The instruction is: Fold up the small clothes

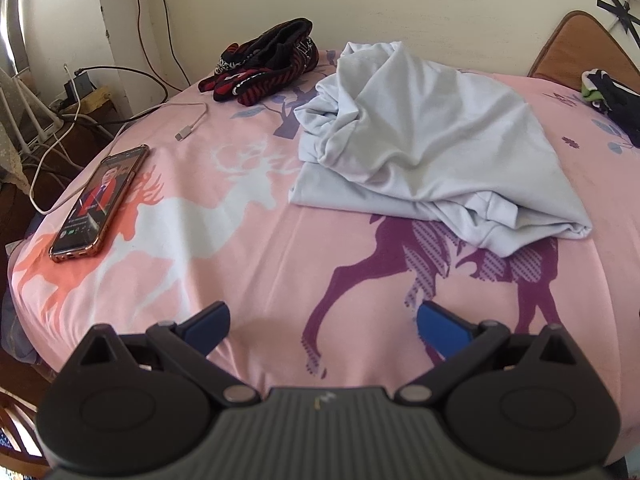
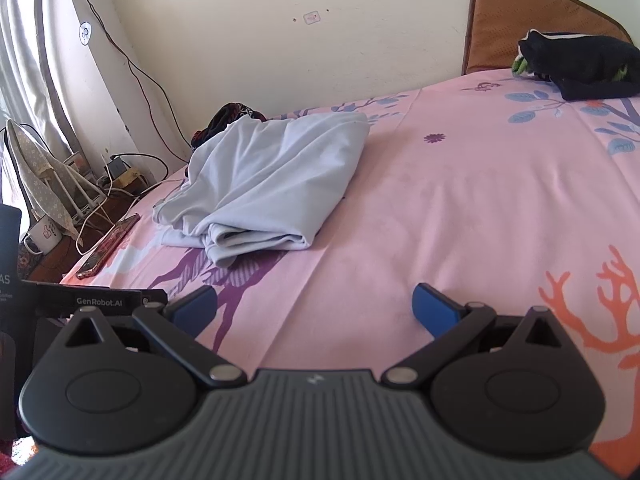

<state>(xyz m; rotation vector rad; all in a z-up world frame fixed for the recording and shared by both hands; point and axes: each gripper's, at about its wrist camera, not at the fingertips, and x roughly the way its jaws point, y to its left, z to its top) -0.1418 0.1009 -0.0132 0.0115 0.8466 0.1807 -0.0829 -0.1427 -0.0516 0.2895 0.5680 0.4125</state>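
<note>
Pink bedsheet (image 1: 248, 240) with deer prints all over is what everything is laid out on, with a cream wall behind and a mess of cables off the left edge. Both sets of jaws are spread wide with nothing held: the left gripper (image 1: 322, 322) and the right gripper (image 2: 316, 306) are hovering over bare sheet, well short of any cloth.

The job's main item, a pale blue shirt (image 1: 432, 140), is bunched up in a loose heap mid-bed, partly doubled over on itself. It looks like thin, soft knit, so it can be expected to be very light, floppy and a bit stretchy, with no shape kept once lifted. A single-layer pinch at a hem or the near corner (image 1: 576, 228) is probably the safest hold; if the wad in the middle is grabbed, several layers will likely come up together.

A red-black striped garment (image 1: 264, 68) is sitting near the wall, and a dark garment (image 2: 584, 68) by the headboard. A phone (image 1: 100, 204) is lying close to the left edge, worth being kept clear of.
</note>
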